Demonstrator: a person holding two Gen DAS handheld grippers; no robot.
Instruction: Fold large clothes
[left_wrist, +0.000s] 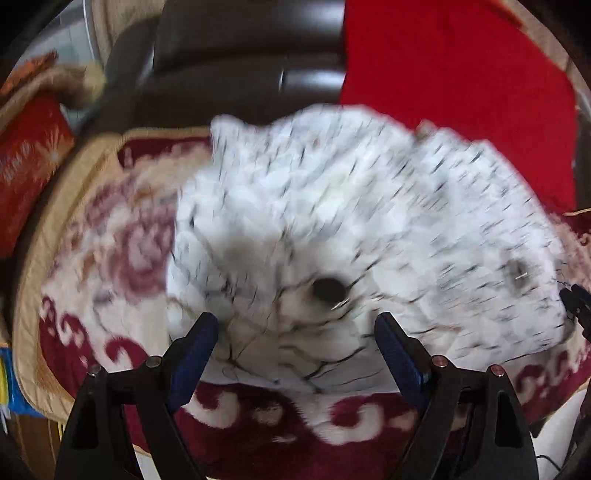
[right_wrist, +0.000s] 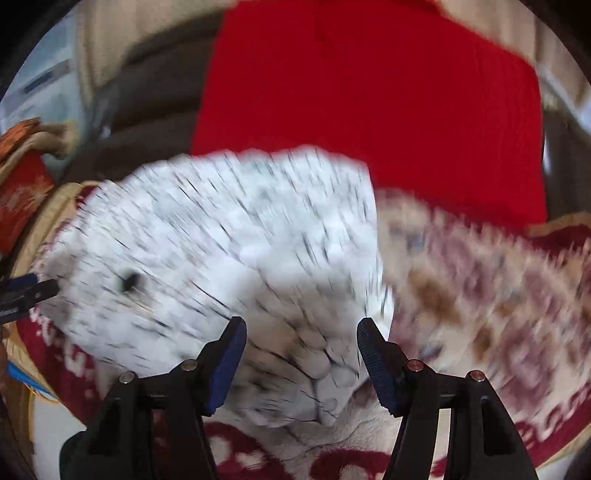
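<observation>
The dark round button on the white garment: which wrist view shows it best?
The left wrist view. There the button sits large and near centre on the white garment, just beyond the open left hand-held gripper. The right wrist view shows it only as a small, blurred dark mark far to the left.

I can read no text, brand, number or sign anywhere in either of my wrist views. The red cushion (left_wrist: 27, 162) at the far left carries pale marks that might be lettering or ornament, but they are too blurred for me to tell
</observation>
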